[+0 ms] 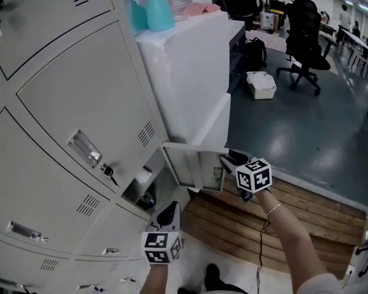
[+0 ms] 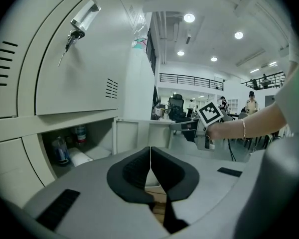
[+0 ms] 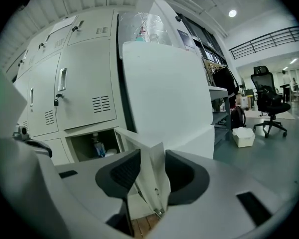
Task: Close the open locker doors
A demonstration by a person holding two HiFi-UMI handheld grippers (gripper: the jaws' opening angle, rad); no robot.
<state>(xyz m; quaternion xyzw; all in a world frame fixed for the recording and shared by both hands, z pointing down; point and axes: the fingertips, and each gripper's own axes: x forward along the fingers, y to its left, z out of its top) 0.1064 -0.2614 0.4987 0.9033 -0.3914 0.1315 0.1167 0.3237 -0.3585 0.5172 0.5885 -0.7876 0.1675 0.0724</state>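
One low locker door (image 1: pixel 196 167) stands swung out from its compartment (image 1: pixel 144 188), which holds a bottle and a white roll. My right gripper (image 1: pixel 230 159) is at the door's free edge. In the right gripper view that gripper (image 3: pixel 153 171) is open, and the door's edge (image 3: pixel 157 156) stands between the jaws with a gap on the left side. My left gripper (image 1: pixel 170 213) hangs lower, in front of the lockers, clear of the door. Its jaws (image 2: pixel 150 158) are shut with nothing in them. From there the door (image 2: pixel 134 136) and the right gripper (image 2: pixel 189 126) show ahead.
Closed grey lockers (image 1: pixel 67 103) fill the left, one with a key (image 1: pixel 108 171) hanging in it. A white cabinet (image 1: pixel 184 72) with teal spray bottles (image 1: pixel 159 8) stands right of them. Wooden slats (image 1: pixel 294 219) lie below, and an office chair (image 1: pixel 303 41) and a white bin (image 1: pixel 261 84) stand beyond.
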